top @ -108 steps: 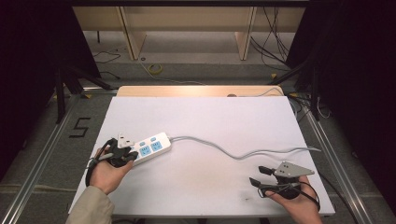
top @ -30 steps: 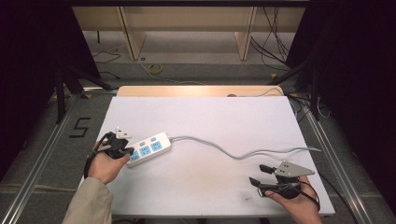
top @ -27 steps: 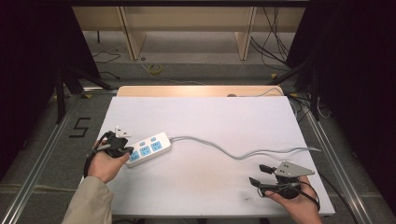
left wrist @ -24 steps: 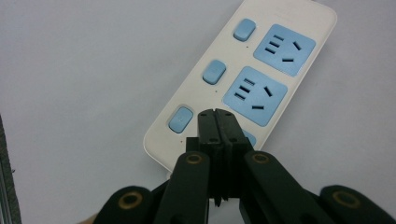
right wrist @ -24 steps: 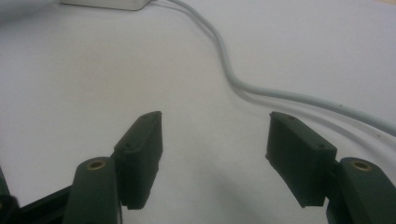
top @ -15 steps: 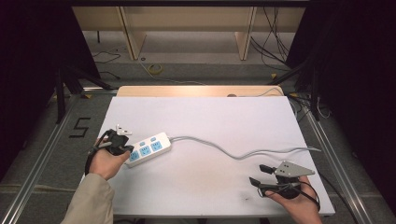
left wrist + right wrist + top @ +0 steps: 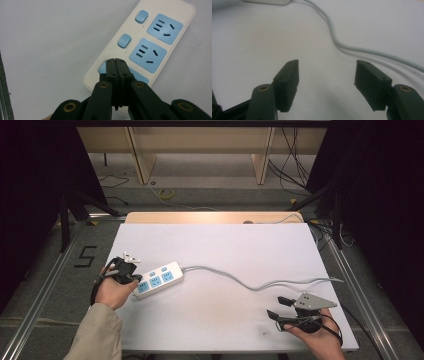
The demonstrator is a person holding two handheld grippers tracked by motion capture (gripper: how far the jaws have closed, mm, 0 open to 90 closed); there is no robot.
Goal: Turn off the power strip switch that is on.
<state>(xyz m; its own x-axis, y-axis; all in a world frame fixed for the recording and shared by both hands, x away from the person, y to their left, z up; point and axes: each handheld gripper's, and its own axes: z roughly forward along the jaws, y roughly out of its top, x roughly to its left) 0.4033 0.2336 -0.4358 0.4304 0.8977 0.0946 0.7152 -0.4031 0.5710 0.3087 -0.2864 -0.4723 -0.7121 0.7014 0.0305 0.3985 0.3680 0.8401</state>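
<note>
A white power strip with three blue sockets and three small blue switches lies on the left part of the white table, set at a slant with its far end pointing toward the table's middle. From that end a grey cable snakes in loose curves across the tabletop toward the right edge.

The left gripper has its jaws pressed flat together, with nothing between them. In the left gripper view their joined tips sit over the near end of the strip, covering the nearest blue switch; whether they actually press it cannot be told. The other two switches and two sockets lie uncovered beyond. In the high view the left hand holds this gripper at the strip's near end.

The right gripper rests near the table's front right corner, well apart from the strip, in the right hand. Its jaws stand wide apart, with bare table between them and the cable passing beyond them.
</note>
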